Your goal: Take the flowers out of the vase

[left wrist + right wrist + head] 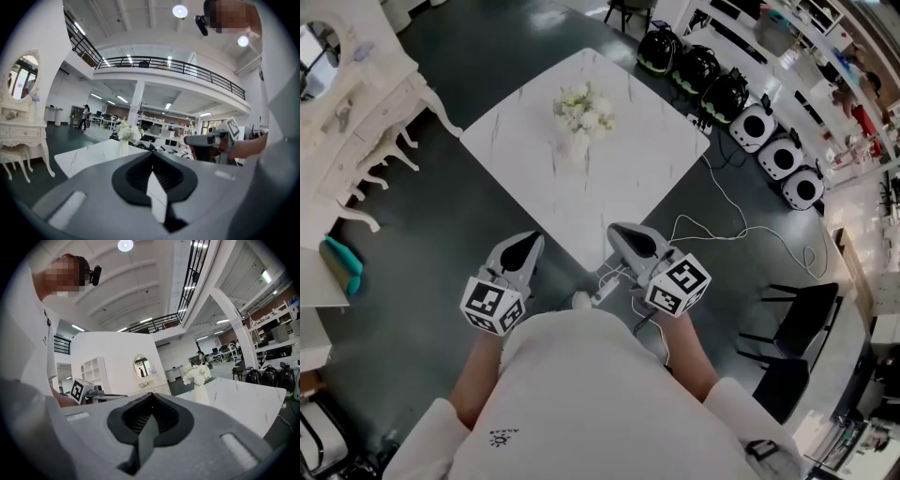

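Flowers (584, 110) stand in the vase (577, 146); your grippers hold nothing.
The white vase is on the far half of the white marble table (628, 183). Your left gripper (528, 242) and right gripper (621, 232) have their jaws closed together, by the table's near corner, well apart from the vase.
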A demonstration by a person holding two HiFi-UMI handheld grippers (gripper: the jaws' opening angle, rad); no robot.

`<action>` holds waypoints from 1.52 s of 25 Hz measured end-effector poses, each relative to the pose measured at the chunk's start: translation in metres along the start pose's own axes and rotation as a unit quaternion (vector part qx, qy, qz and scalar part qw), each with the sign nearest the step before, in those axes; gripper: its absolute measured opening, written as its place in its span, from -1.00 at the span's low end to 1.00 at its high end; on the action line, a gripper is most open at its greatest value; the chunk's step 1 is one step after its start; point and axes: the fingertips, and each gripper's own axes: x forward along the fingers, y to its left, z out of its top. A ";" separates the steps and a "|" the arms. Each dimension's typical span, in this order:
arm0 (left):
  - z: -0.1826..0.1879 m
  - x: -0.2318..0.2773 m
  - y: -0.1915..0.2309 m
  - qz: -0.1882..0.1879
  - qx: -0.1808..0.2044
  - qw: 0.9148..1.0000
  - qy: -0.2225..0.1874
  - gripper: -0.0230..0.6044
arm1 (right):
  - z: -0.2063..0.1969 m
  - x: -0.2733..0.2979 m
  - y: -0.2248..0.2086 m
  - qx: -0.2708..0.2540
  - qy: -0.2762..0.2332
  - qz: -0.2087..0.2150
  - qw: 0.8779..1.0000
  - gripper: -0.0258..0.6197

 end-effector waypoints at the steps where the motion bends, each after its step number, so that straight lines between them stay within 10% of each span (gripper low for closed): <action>1: 0.000 0.006 -0.001 0.001 0.001 1.000 0.001 -0.96 | 0.000 -0.001 -0.006 0.002 0.001 0.000 1.000 -0.92; 23: 0.002 0.058 -0.003 0.040 0.011 0.999 0.018 -0.96 | -0.005 -0.010 -0.052 0.029 0.000 0.023 0.999 -0.92; 38: -0.001 0.113 0.054 0.029 0.017 0.999 0.013 -0.96 | -0.018 0.034 -0.089 -0.021 -0.001 -0.039 0.999 -0.92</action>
